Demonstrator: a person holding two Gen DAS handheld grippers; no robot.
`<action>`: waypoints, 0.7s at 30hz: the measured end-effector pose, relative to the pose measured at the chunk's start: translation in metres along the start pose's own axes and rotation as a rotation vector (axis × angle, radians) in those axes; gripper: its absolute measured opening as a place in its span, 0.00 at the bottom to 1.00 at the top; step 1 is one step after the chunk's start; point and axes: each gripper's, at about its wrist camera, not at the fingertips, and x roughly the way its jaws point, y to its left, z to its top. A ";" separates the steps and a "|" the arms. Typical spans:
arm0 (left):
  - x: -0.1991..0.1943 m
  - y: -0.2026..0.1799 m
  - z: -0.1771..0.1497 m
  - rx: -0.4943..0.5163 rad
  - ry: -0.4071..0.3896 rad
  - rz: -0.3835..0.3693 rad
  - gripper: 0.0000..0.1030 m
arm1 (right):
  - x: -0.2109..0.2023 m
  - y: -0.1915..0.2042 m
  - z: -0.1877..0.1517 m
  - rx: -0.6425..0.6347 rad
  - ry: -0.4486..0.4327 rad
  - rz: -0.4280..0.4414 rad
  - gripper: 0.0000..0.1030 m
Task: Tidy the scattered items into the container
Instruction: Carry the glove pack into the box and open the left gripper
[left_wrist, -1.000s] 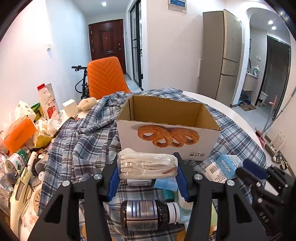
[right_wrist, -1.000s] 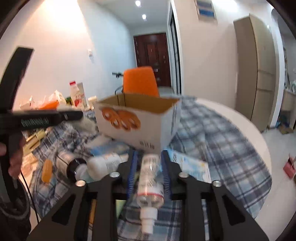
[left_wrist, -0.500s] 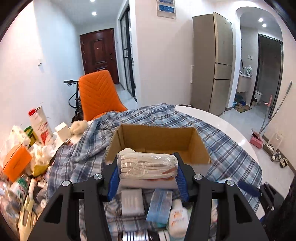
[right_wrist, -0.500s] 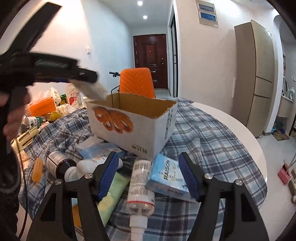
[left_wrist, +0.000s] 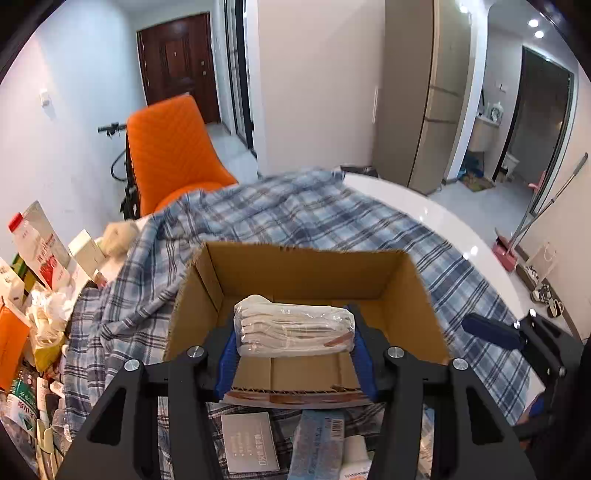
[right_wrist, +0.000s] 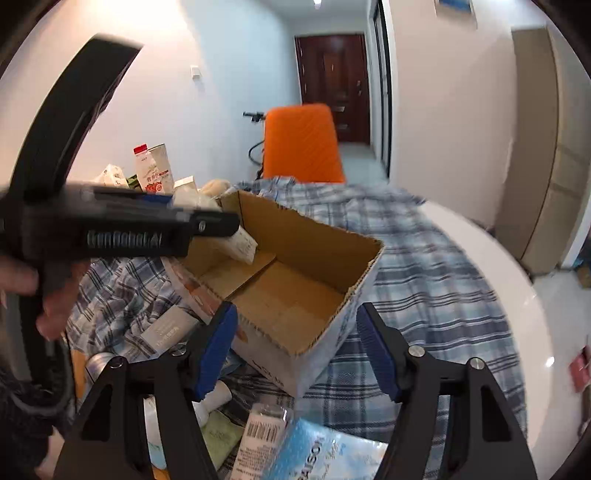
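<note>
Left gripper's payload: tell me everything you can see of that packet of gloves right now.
The packet of gloves is a flat stack of off-white knit gloves sealed in clear, crinkled plastic film, with a reddish strip at its lower right corner. It lies level, long side across, clamped at both ends between the blue pads of the left gripper. It hangs above the open cardboard box, over the box's bare floor, touching nothing but the pads.

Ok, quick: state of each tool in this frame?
Left tool: closed on the wrapped pack of white gloves, above the cardboard box.
Right tool: open, holding nothing; its jaws have just been opening.
</note>
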 end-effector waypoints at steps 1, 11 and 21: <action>0.005 0.002 -0.001 0.001 0.009 0.007 0.53 | 0.003 -0.004 0.004 0.019 0.008 0.013 0.63; 0.030 0.016 -0.009 -0.028 0.067 0.007 0.53 | 0.042 -0.011 0.035 0.028 0.117 0.108 0.34; 0.048 0.021 -0.008 -0.030 0.103 0.009 0.53 | 0.074 -0.004 0.043 -0.005 0.241 0.087 0.32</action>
